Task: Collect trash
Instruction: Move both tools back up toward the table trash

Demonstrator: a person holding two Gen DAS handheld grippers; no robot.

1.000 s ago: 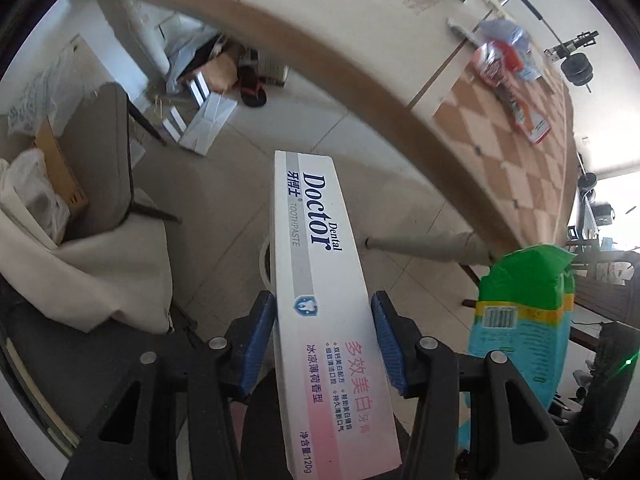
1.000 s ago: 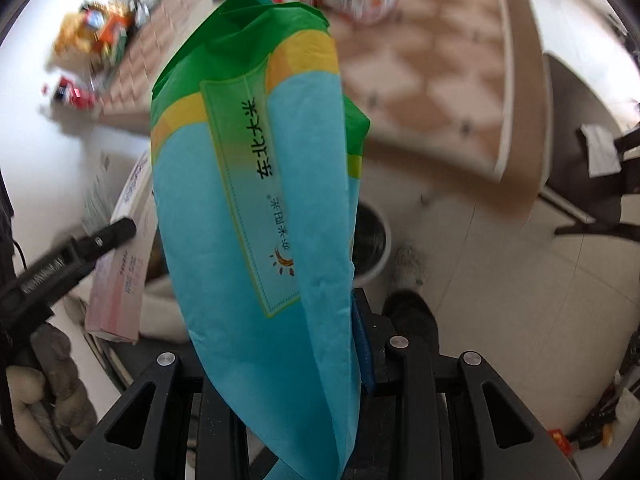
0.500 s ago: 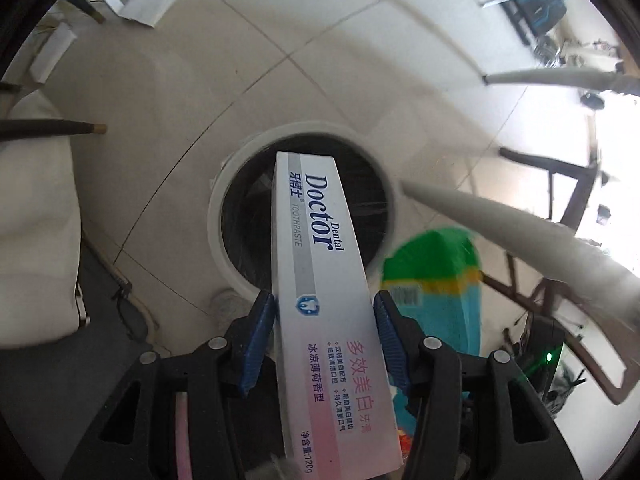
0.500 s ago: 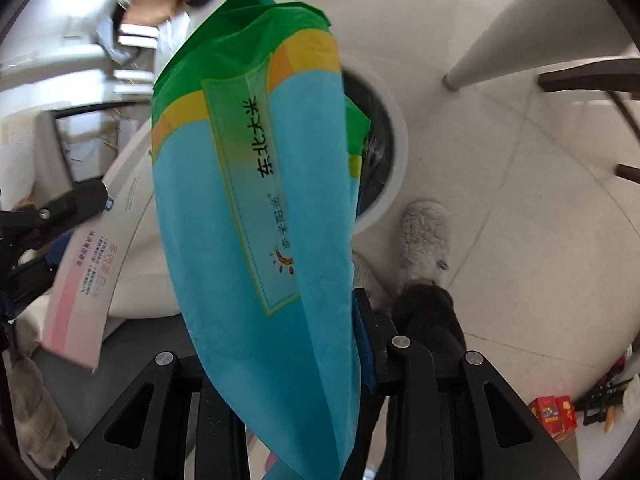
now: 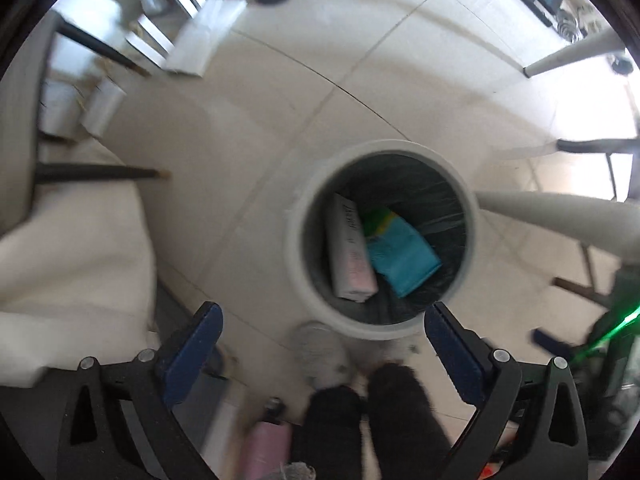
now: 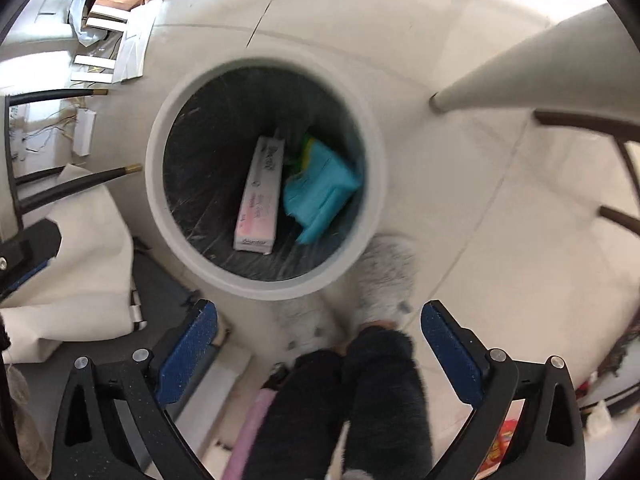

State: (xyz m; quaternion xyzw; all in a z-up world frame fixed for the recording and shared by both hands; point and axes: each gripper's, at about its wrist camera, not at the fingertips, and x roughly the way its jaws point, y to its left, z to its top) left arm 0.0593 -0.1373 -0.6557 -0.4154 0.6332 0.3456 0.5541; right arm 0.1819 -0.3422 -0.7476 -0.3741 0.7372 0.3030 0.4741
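Note:
A round white trash bin (image 5: pixel 472 216) (image 6: pixel 160 200) with a dark liner stands on the floor below both grippers. Inside it lie the white and pink toothpaste box (image 5: pixel 350 254) (image 6: pixel 260 196) and the blue and green rice bag (image 5: pixel 400 252) (image 6: pixel 320 188), side by side. My left gripper (image 5: pixel 322 340) hangs above the bin's near rim, jaws opening wide with nothing between them. My right gripper (image 6: pixel 318 340) is also over the near rim, jaws opening wide and empty. The left gripper's body (image 6: pixel 24 248) shows at the left edge of the right wrist view.
A person's dark fuzzy legs (image 5: pixel 376 420) (image 6: pixel 352 400) and grey slippers (image 6: pixel 386 272) stand next to the bin. Pale table legs (image 5: pixel 560 216) (image 6: pixel 540 68), dark chair legs (image 5: pixel 100 174) (image 6: pixel 76 188), white cloth (image 5: pixel 72 260) and floor clutter (image 5: pixel 192 40) surround it.
Both grippers dropped toward the bin and opened. The toothpaste box left the left gripper and the rice bag left the right; both now lie in the bin.

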